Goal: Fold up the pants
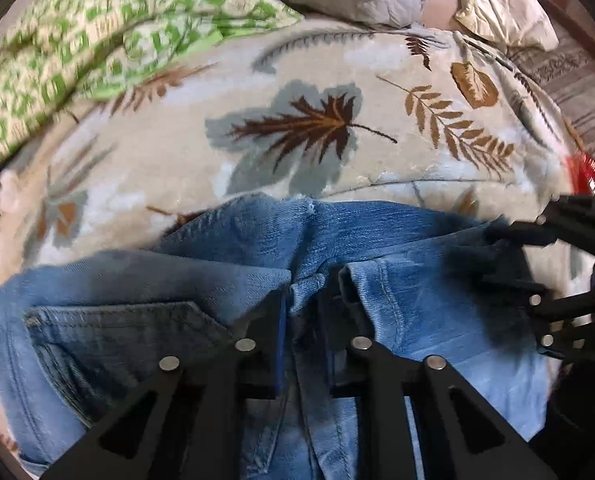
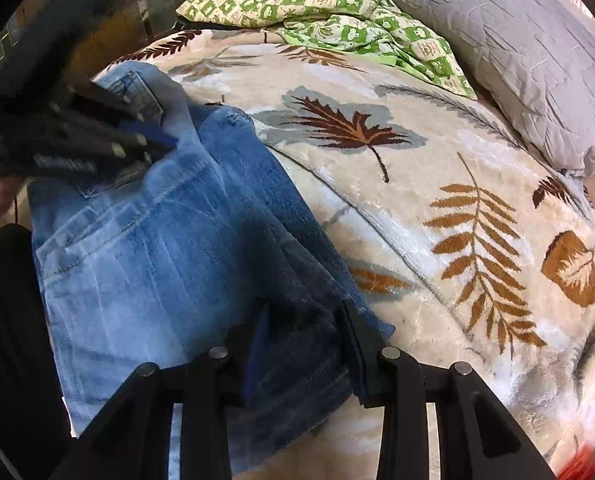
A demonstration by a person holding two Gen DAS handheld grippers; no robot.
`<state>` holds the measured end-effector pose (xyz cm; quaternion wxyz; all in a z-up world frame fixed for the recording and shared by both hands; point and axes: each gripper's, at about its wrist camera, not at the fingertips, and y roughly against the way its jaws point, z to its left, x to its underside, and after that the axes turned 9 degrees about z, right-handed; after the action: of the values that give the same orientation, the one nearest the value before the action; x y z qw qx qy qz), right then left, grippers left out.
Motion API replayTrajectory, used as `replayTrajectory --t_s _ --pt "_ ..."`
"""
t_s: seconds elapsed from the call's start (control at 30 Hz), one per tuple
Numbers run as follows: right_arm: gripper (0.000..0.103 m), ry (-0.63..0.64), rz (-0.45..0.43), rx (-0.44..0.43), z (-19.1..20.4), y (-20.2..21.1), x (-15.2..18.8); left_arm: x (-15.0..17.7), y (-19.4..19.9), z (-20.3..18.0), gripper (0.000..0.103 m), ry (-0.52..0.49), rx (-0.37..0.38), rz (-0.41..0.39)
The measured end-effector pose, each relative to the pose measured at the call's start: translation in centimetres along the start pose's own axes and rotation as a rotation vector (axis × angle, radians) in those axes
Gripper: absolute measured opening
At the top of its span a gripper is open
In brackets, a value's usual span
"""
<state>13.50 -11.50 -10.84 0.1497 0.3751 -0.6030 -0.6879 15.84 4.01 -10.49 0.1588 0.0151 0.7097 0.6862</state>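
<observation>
Blue jeans [image 1: 257,264] lie folded on a beige leaf-patterned blanket [image 1: 297,80]. My left gripper [image 1: 307,304] has its jaws narrowly apart around a bunched fold of the jeans near the back pocket; it also shows in the right wrist view [image 2: 153,140] on the waistband end. My right gripper [image 2: 303,328] straddles the darker leg end of the jeans [image 2: 201,248], with denim between its jaws; it appears at the right edge of the left wrist view [image 1: 509,256]. The jeans look held a little above the blanket [image 2: 457,200].
A green checked quilt [image 2: 337,4] is bunched at the far side of the bed. A grey pillow [image 2: 517,52] and a beige pillow [image 1: 501,4] lie at the head. Something red [image 1: 589,176] shows at the bed's right edge.
</observation>
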Motion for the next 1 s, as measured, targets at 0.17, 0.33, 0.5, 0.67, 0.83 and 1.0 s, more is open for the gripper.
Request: replayTrajectory --t_s 0.17,0.33,0.5,0.67,0.83,1.0 --pt "0.079 -0.016 0.009 0.065 0.1 0.8 0.0 1.4 3.8 0.1 0.078 0.028 -0.070 -0.081" --pt "0.079 -0.038 -0.042 0.031 0.7 4.1 1.3 4.6 8.4 2.3 0.089 0.034 -0.177 -0.155" --pt "0.079 -0.023 -0.087 0.014 2.7 6.7 0.6 8.8 10.6 5.6 0.089 0.136 -0.202 -0.165" --pt "0.079 0.037 -0.135 0.013 6.3 8.4 -1.5 13.8 10.6 9.3 0.089 0.272 -0.185 -0.158" --pt "0.079 0.066 -0.131 -0.041 9.4 8.2 -3.1 17.4 8.5 12.4 0.090 0.430 -0.011 -0.158" --pt "0.079 0.185 -0.088 -0.133 14.7 5.4 -3.5 17.7 5.9 13.6 0.090 0.524 0.160 -0.173"
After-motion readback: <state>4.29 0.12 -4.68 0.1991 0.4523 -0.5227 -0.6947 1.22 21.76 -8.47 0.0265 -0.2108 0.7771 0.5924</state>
